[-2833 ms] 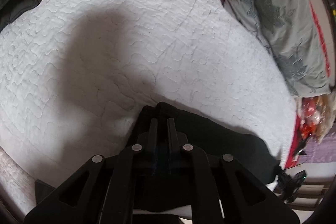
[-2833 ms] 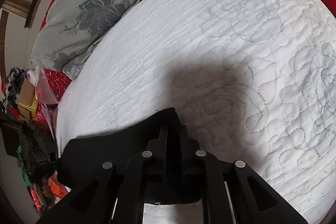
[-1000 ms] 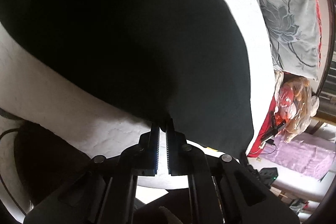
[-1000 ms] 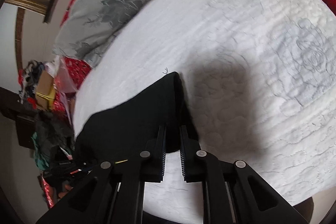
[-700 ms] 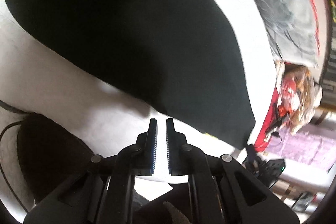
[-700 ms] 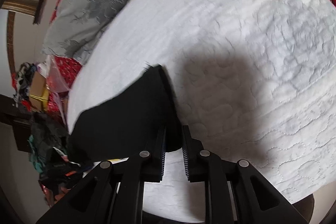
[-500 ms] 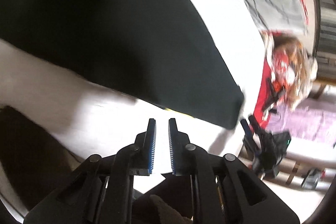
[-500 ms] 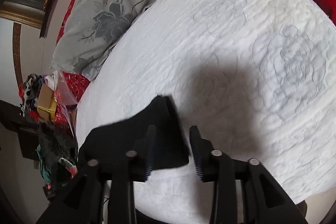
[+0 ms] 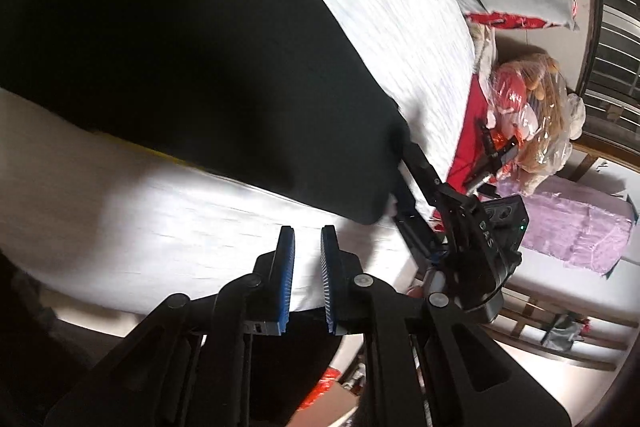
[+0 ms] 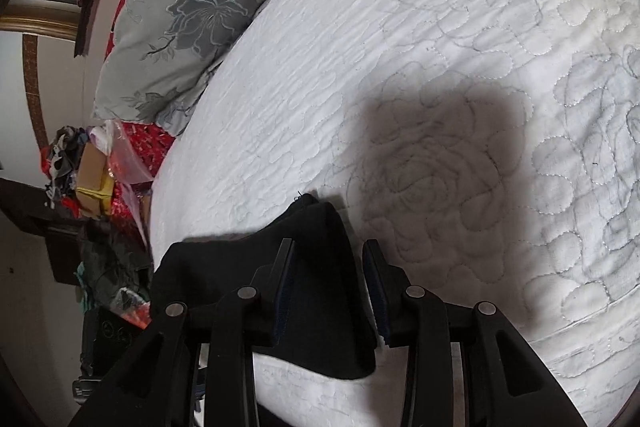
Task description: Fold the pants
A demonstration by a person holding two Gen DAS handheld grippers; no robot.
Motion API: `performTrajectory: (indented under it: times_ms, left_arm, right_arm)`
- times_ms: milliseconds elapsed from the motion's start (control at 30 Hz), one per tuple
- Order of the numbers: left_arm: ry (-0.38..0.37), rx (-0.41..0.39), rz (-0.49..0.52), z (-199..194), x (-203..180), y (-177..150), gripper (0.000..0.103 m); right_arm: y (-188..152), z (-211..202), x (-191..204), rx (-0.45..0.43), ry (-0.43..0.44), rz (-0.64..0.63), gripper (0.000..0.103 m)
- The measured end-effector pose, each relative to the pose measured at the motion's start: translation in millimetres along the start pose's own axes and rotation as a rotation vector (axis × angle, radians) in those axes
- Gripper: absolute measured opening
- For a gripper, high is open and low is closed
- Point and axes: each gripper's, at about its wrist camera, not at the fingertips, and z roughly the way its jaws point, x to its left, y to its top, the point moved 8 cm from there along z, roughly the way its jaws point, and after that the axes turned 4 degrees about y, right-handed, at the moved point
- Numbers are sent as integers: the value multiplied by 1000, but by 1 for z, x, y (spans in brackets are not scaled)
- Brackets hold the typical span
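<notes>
A bed fills both views. It is covered with a white quilt (image 10: 460,87) that has stitched flower shapes and wavy lines all over it. A grey pillow (image 10: 192,7) with dark printed flowers lies at the far end of the bed, and red cloth (image 9: 468,131) shows at the bed's side. Beside the bed sit a toy in a clear plastic bag (image 9: 532,111) and a purple cloth (image 9: 576,227).

The black pants (image 9: 180,47) lie flat on the quilt. They look soft and smooth, with no pattern, and the folded shape has a long straight edge and a rounded corner. A thin yellow strip peeks out under the near edge.

The left tongs (image 9: 306,239) are off the pants, over bare quilt just in front of the near edge. Their blue ribbed pads (image 9: 287,279) stand very close together, with only a thin gap, and nothing is between them.

The right tongs (image 10: 328,251) are at the corner of the pants (image 10: 316,291). Their jaws have just been opening and now stand partly apart. The black corner lies between the two pads, but they do not squeeze it; there is a gap on the right side. In the left view the right tongs (image 9: 404,163) show as a black tool touching the far corner of the pants, at the edge of the bed.
</notes>
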Motion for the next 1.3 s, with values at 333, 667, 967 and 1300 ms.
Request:
performTrajectory:
  times_ms: [333,667,967,1300]
  left_arm:
    - [-27,-76,-34,40,-26,-5,9]
    - [-125,-127,-215,40,-6,-24,9]
    - [-131,-258,-321,29,5,-12,54]
    - [-138,-266,-332,40,-15,4,58]
  right_arm:
    - [17,-2,-14,63,114,103,56]
    - [28,10,-2,156,120,64,69]
    - [28,20,4,226,157,65,81]
    - [33,44,19,277,180,48,82]
